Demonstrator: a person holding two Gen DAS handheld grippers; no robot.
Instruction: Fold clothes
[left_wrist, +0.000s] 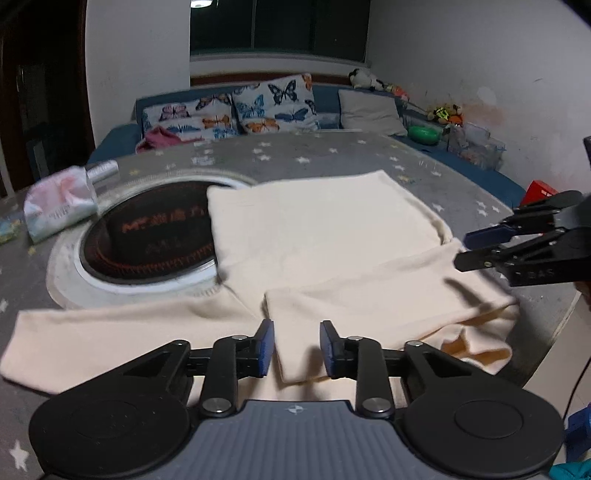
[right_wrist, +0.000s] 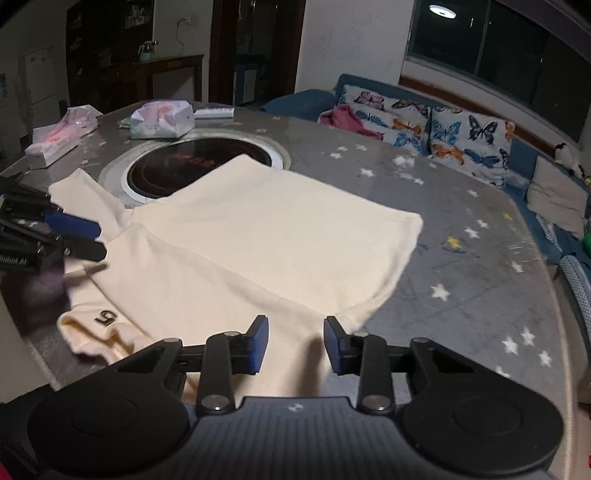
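Observation:
A cream shirt (left_wrist: 325, 236) lies partly folded on the grey star-patterned table (left_wrist: 332, 155); its body is doubled over, one sleeve (left_wrist: 92, 332) stretches left, the other sleeve (left_wrist: 388, 306) is folded across the near part. It also shows in the right wrist view (right_wrist: 258, 236), with a small dark mark (right_wrist: 105, 316) near its collar. My left gripper (left_wrist: 296, 347) is open and empty, just above the shirt's near edge; it shows at left in the right wrist view (right_wrist: 79, 240). My right gripper (right_wrist: 295, 343) is open and empty over the shirt's near corner; it shows at right in the left wrist view (left_wrist: 469, 249).
A round black induction hob (left_wrist: 155, 236) is set in the table, partly under the shirt. Tissue packs (right_wrist: 162, 118) and a pink pack (right_wrist: 59, 136) lie at the far side. A blue sofa with butterfly cushions (left_wrist: 273, 103) stands behind the table.

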